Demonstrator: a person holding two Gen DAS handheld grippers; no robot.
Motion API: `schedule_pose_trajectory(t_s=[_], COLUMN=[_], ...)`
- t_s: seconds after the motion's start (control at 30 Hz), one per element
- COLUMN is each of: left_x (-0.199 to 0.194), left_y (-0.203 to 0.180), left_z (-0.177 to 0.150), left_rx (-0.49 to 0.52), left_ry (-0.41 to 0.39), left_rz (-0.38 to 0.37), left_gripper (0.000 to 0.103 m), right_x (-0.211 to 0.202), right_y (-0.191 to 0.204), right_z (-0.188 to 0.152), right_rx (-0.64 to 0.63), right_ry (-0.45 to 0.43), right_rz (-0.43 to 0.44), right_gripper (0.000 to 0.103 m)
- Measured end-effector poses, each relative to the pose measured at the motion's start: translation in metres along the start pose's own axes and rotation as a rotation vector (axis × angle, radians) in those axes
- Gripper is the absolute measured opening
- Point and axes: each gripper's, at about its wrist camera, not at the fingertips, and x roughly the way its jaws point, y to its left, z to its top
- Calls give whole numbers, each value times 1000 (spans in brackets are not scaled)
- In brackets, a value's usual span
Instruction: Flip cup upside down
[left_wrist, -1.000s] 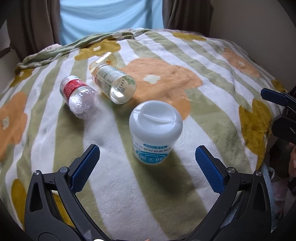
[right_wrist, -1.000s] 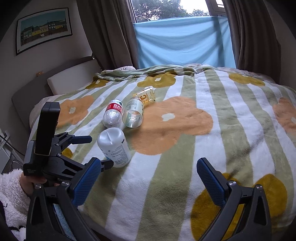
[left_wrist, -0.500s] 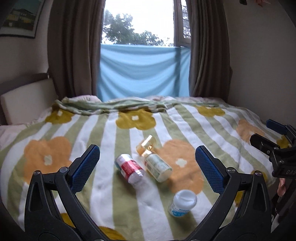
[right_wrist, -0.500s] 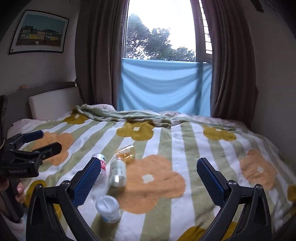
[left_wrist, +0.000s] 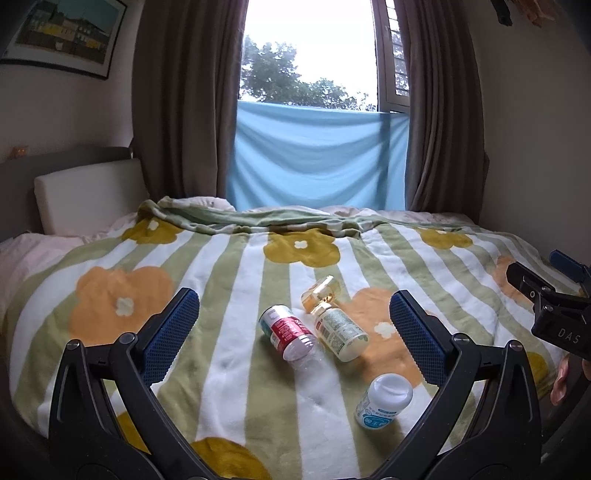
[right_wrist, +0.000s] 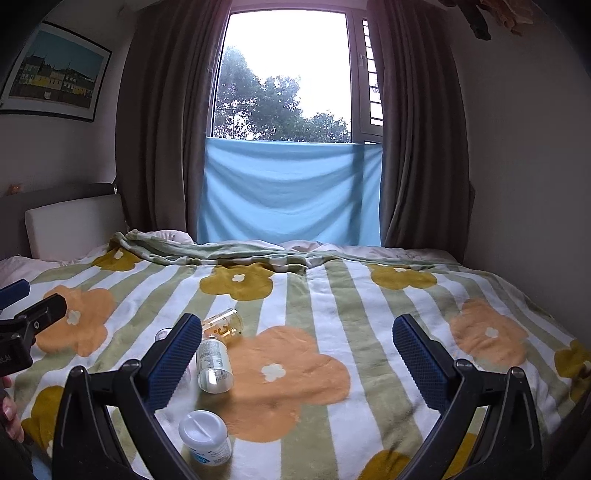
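A white plastic cup (left_wrist: 384, 400) with a blue label stands on the striped flower blanket (left_wrist: 229, 354), its closed white end facing up. It sits near the bed's front edge, low and right in the left wrist view and low and left in the right wrist view (right_wrist: 205, 435). My left gripper (left_wrist: 293, 299) is open and empty, held back from the bed. My right gripper (right_wrist: 295, 325) is also open and holds nothing. Each gripper shows at the edge of the other's view.
A red-labelled clear bottle (left_wrist: 286, 332), a yellowish bottle (left_wrist: 338, 328) and a small amber glass (left_wrist: 319, 291) lie on their sides behind the cup. A rumpled blanket fold (left_wrist: 258, 218), curtains, a blue cloth under the window and a headboard bound the bed.
Both grippers have drawn back from the bed and tilted up, so the cup and bottles look smaller and farther. The left gripper was close over the cup a second ago. The cup has not moved.
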Motion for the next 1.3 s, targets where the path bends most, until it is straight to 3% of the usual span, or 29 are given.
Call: schedule_pose_trajectory(t_s=[1.3], left_x=[-1], left_y=[-12], left_z=[-7], left_rx=[31], left_ry=[-3], left_rz=[-8], left_gripper=[103], right_x=[-10], right_y=[6], right_z=[4], right_rx=[11], right_ry=[-8], right_rz=[-2], right_gripper=[103])
